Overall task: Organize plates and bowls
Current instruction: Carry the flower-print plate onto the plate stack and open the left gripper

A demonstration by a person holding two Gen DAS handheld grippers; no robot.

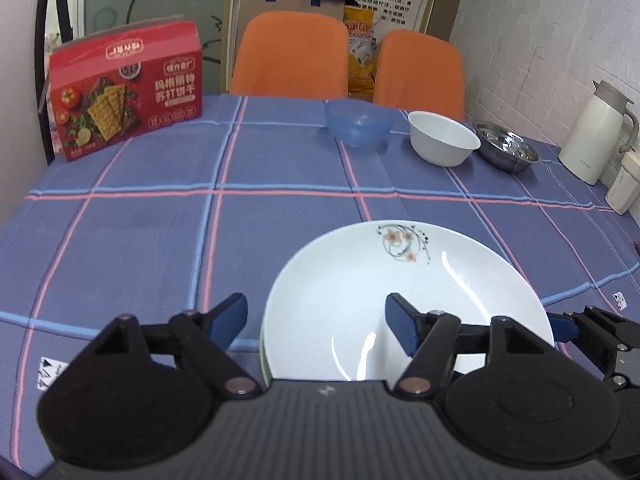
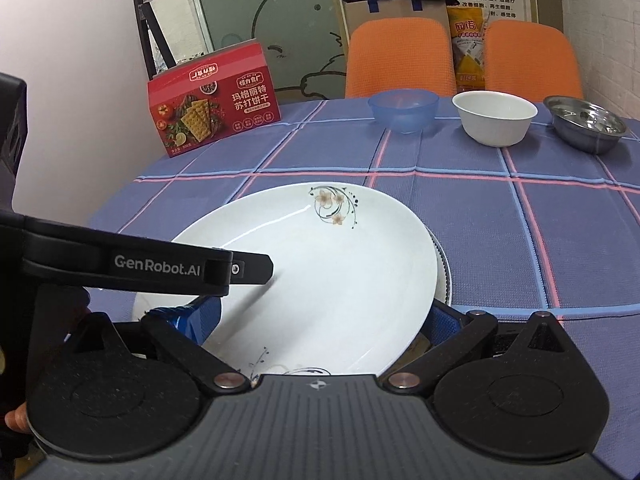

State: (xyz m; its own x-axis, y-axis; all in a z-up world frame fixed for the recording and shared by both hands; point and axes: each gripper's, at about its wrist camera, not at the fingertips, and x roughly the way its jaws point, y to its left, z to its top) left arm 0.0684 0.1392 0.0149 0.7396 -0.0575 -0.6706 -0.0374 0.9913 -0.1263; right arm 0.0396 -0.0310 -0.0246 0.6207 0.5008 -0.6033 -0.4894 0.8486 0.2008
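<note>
A white plate with a flower print [image 1: 408,292] [image 2: 320,272] lies on top of another plate whose rim [image 2: 442,268] shows at its right. My left gripper [image 1: 316,320] is open, its jaws straddling the plate's left rim. My right gripper [image 2: 320,320] is open wide around the plate's near edge, its right fingertip [image 1: 560,326] at the rim. The left gripper's finger [image 2: 240,270] reaches over the plate. A blue plastic bowl [image 1: 358,122] [image 2: 402,110], a white bowl [image 1: 444,138] [image 2: 496,116] and a steel bowl [image 1: 506,150] [image 2: 586,126] stand in a row at the far side.
A red cracker box [image 1: 128,92] [image 2: 212,108] stands at the far left of the checked blue tablecloth [image 1: 160,240]. A white thermos jug [image 1: 596,132] and a small white container [image 1: 624,184] stand at the right edge by the wall. Two orange chairs [image 1: 290,56] sit behind the table.
</note>
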